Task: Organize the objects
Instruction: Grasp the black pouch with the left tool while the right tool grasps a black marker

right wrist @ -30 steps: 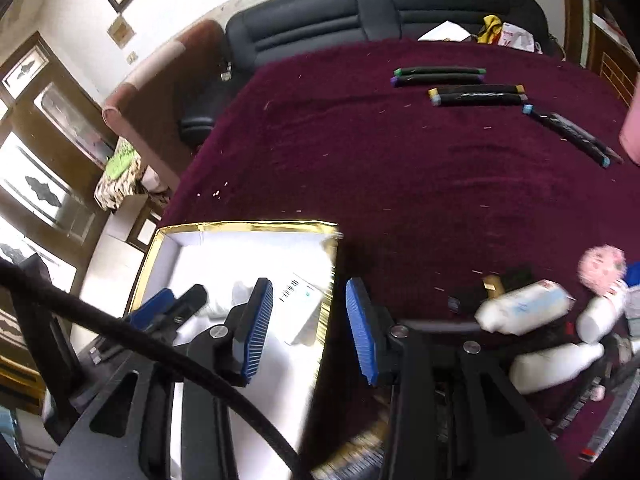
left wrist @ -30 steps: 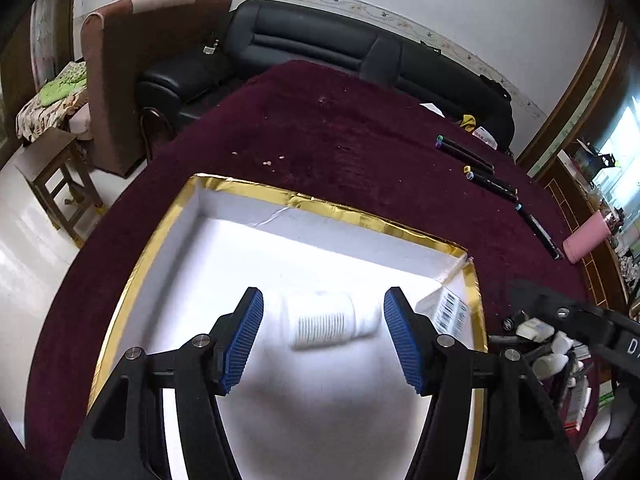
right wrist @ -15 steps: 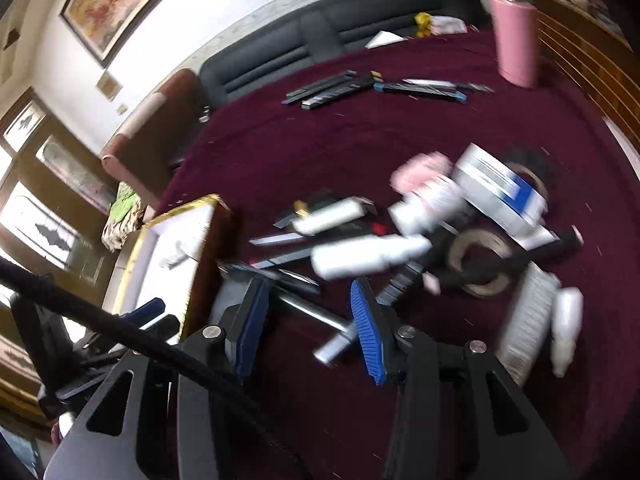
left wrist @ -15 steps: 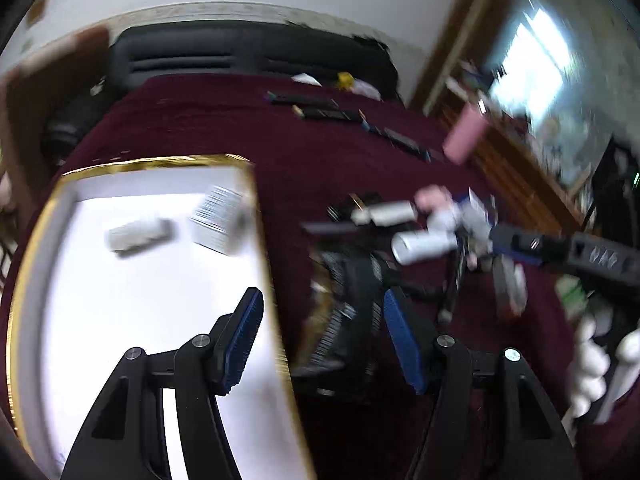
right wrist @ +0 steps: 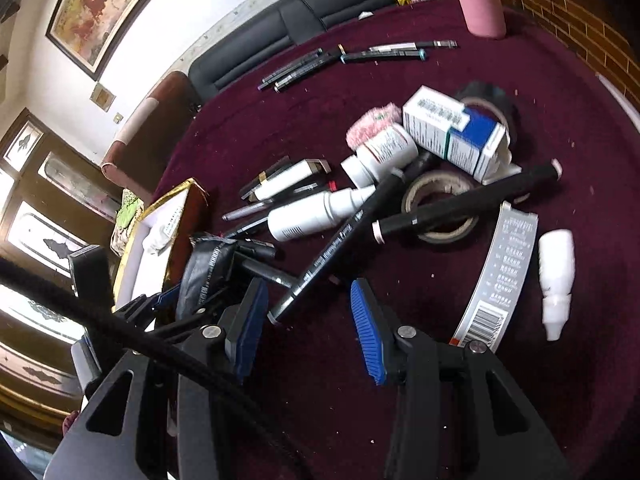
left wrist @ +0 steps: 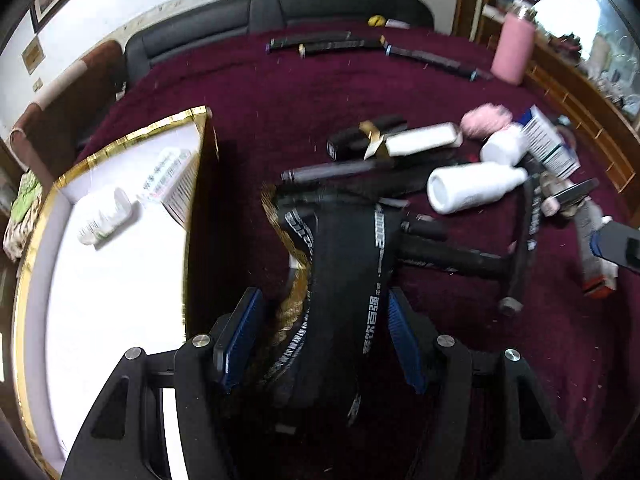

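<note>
A white box with a gold rim [left wrist: 100, 320] lies at the left on the maroon cloth. Inside it are a white bottle [left wrist: 105, 216] and a white carton [left wrist: 172, 178]. My left gripper [left wrist: 324, 340] is open and straddles a black pouch with white lettering and gold braid [left wrist: 344, 272], just right of the box. My right gripper [right wrist: 310, 326] is open over the pile. The end of a black marker [right wrist: 344, 232] lies between its fingers, unpressed. The pouch [right wrist: 204, 272] shows at its left.
The pile holds a white spray bottle [right wrist: 316, 212], a pill bottle [right wrist: 384, 152], a blue-white carton [right wrist: 456, 132], tape rolls [right wrist: 440, 200], a silver strip [right wrist: 504, 268] and a dropper bottle [right wrist: 556, 272]. Several markers [left wrist: 340, 42] and a pink flask [left wrist: 514, 48] stand further back, before a black sofa.
Both grippers swung from over the box to the right, onto the pile. The left one now straddles the black pouch. The right jaws stand a little wider.
</note>
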`<action>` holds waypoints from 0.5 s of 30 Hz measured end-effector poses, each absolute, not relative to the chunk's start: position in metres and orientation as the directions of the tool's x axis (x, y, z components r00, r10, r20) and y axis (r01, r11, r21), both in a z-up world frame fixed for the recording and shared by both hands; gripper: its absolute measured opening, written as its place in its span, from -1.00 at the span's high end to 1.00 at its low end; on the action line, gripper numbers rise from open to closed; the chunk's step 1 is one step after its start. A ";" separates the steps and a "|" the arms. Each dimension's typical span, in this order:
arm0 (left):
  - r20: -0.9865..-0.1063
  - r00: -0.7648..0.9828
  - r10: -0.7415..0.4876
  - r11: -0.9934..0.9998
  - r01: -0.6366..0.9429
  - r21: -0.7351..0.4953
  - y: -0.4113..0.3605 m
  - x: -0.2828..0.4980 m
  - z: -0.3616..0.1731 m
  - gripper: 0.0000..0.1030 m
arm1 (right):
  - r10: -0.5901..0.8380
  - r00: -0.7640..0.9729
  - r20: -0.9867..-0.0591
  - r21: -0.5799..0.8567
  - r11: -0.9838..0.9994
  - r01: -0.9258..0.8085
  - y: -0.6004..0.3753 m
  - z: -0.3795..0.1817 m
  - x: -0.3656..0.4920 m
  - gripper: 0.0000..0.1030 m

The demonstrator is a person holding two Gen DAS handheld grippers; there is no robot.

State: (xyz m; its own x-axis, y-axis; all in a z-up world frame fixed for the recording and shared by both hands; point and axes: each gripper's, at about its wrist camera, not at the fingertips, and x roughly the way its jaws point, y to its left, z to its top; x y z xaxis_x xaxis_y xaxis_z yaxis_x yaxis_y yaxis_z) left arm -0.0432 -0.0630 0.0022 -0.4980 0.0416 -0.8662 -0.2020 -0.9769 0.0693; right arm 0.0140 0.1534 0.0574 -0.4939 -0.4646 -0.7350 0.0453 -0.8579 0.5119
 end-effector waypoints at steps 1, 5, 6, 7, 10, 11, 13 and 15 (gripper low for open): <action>-0.863 -0.504 0.024 -0.975 -0.202 0.091 -0.060 -0.042 0.000 -0.10 | -0.468 -0.484 -0.740 0.517 -0.855 0.036 0.152 0.053 0.012 0.19; -0.854 -0.519 0.041 -0.975 -0.208 0.080 -0.059 -0.039 -0.003 -0.02 | -0.451 -0.476 -0.755 0.518 -0.855 -0.010 0.150 0.042 0.007 0.19; -0.848 -0.528 0.057 -0.974 -0.216 0.069 -0.061 -0.036 -0.001 0.19 | -0.445 -0.478 -0.757 0.517 -0.856 -0.022 0.150 0.040 0.005 0.19; -0.839 -0.540 0.064 -0.974 -0.218 0.066 -0.063 -0.033 0.001 0.36 | -0.438 -0.481 -0.759 0.517 -0.855 -0.037 0.149 0.039 0.003 0.19; -0.827 -0.537 0.166 -0.968 -0.248 -0.033 -0.070 -0.025 0.011 0.43 | -0.398 -0.503 -0.767 0.501 -0.862 -0.081 0.147 0.040 -0.005 0.19; -0.820 -0.543 0.183 -0.966 -0.252 -0.049 -0.073 -0.020 0.014 0.43 | -0.389 -0.507 -0.769 0.496 -0.864 -0.090 0.147 0.040 -0.007 0.19; -0.806 -0.551 0.214 -0.962 -0.260 -0.078 -0.075 -0.013 0.019 0.43 | -0.358 -0.508 -0.783 0.476 -0.871 -0.121 0.146 0.039 -0.014 0.19; -0.795 -0.551 0.252 -0.957 -0.263 -0.121 -0.078 -0.006 0.024 0.43 | -0.334 -0.502 -0.798 0.459 -0.876 -0.147 0.143 0.035 -0.021 0.20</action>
State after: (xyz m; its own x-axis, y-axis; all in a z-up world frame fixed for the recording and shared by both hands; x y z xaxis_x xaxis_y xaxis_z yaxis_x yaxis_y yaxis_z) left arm -0.0064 -0.0782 0.0244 -0.5511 0.2520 -0.7954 -0.2626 -0.9572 -0.1214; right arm -0.0213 0.1429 0.0350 -0.5020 -0.3337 -0.7979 -0.1472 -0.8761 0.4591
